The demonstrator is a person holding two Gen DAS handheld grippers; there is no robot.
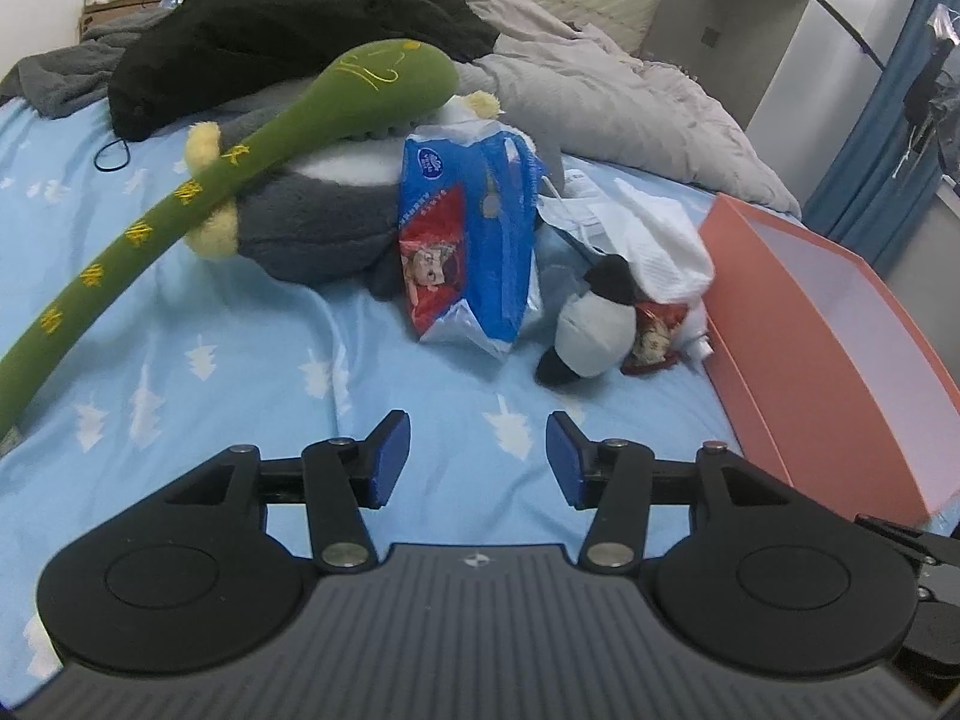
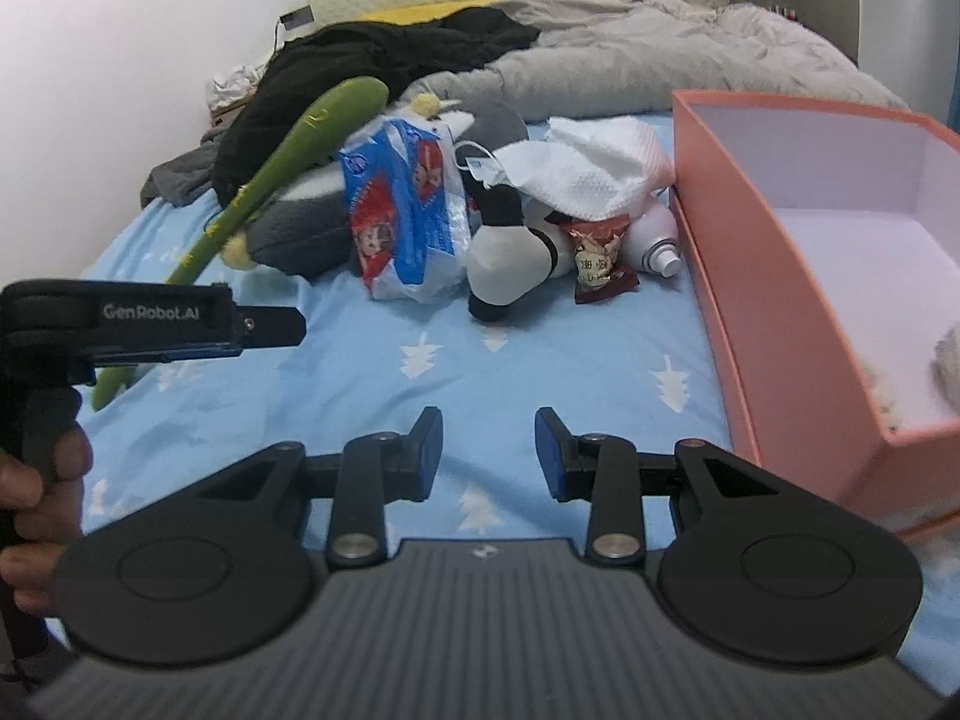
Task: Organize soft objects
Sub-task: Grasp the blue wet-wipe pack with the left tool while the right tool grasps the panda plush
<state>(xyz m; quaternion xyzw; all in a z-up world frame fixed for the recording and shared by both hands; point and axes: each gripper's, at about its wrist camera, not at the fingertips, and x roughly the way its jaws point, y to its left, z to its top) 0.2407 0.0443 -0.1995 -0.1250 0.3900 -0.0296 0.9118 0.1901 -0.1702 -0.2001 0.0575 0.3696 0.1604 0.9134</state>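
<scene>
— Blue pads first: our left gripper [image 1: 478,459] hangs with its jaws apart and only sheet between them, and our right gripper [image 2: 489,455] stands a little narrower, also holding nothing.

— So how far along are we?

— Barely started, we judge. The pink box [image 2: 798,324] on our right is almost bare; we see only something pale and fuzzy at its near corner, too blurred to name.

— And what is left?

— Nearly all of it. Beyond our fingers, well apart from them, lies the panda plush [image 1: 591,324], touching a red snack packet [image 2: 600,267], with a white cloth [image 2: 594,180] draped over both. Left of it stands the blue tissue pack [image 1: 468,240], leaning on the grey plush [image 1: 312,228], and the green plush snake [image 1: 198,192] crosses over that.

— Closest target?

— The panda, ahead of both grippers.
</scene>
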